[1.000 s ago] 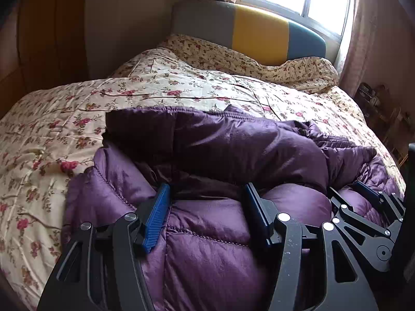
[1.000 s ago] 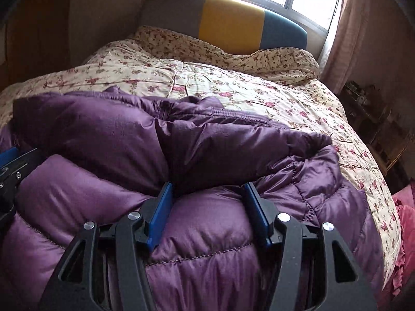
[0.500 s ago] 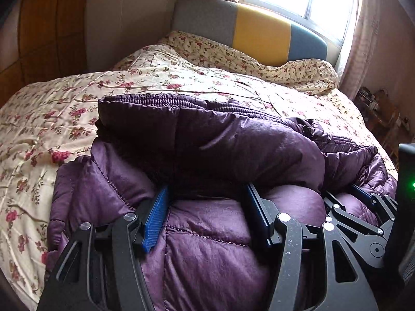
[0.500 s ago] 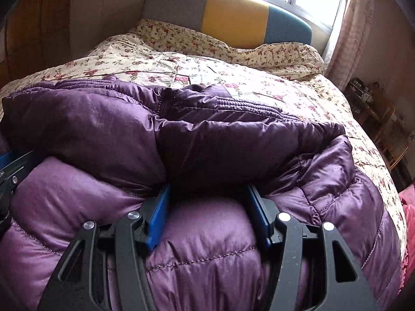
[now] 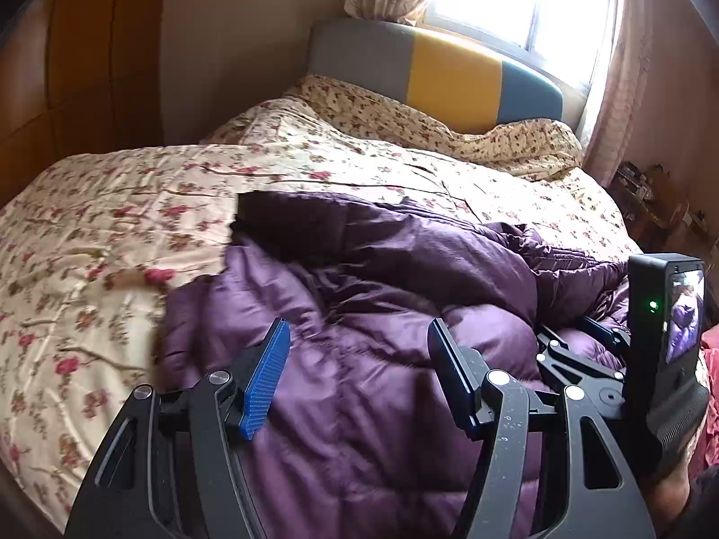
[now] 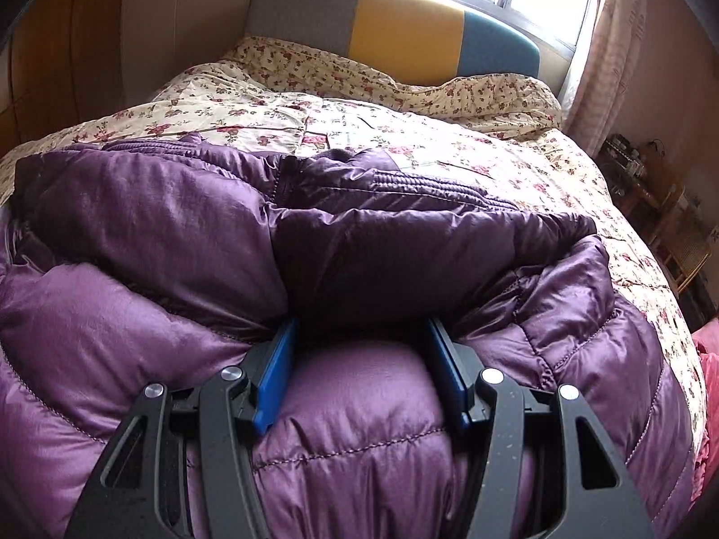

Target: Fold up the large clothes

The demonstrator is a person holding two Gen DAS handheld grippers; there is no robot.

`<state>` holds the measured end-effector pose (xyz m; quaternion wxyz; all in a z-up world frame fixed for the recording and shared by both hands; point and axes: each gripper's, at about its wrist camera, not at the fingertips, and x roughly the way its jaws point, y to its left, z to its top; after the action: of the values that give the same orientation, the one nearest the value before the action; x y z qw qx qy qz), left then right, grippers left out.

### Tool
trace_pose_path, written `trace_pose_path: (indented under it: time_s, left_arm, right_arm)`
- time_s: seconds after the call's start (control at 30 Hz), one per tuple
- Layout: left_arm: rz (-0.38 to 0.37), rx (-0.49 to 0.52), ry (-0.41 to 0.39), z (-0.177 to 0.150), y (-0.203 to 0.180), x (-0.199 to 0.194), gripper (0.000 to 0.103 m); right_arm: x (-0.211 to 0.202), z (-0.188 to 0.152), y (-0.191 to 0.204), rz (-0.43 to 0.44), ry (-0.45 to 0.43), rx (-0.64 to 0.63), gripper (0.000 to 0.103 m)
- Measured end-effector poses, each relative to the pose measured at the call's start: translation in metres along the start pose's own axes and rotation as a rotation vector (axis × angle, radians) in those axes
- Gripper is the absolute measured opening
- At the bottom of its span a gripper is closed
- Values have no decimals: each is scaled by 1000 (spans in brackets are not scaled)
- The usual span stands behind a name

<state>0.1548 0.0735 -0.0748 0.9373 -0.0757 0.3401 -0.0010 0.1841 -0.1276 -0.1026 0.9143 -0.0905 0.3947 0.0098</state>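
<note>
No writing shows on the purple down jacket (image 6: 179, 233) or either claw.

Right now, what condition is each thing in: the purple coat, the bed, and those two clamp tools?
Purple down jacket: bunched, partly folded over itself on the bed.
Floral bedspread: spread out, wrinkled.
Left gripper: open, above the jacket.
Right gripper: open, puffy jacket fabric bulging between its fingers.
Curtain: drawn aside, daylight entering.

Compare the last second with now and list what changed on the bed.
The left gripper has backed up off the purple jacket; its fingertips, tucked in the fold before, now show clear. The right gripper stays buried in the jacket's fold. Both remain open; the floral quilt is unchanged.
</note>
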Motion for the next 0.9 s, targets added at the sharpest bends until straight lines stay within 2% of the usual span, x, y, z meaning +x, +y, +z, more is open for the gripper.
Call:
trace_pose_path:
  time_s: [0.2,0.33,0.43,0.57,0.77,0.8,0.9]
  left_arm:
    - [-1,-64,19,-6,37,-26,63]
    - [-33,-168,66,-17,77,-35,63]
    - [-121,-300,122,-32,111,-36,63]
    - [-248,-430,182,-48,127,-25,63]
    - [-356,-517,189,-56,130,-16,63]
    - [-362,-514,191,-55,129,-16,63]
    - [-394,-502,196,-54,124,-16,55]
  right_arm:
    - [0,0,0,1,1,0,57]
    - [-1,0,1,-2,3,-2,57]
    - [-2,1,1,-1,6,-1,57]
    - [-5,2,2,5,10,3,57]
    - [-12,6,-4,30,23,17,60]
    - [-15,6,-6,37,22,22,64]
    - [-24,6,-12,58,19,37,68]
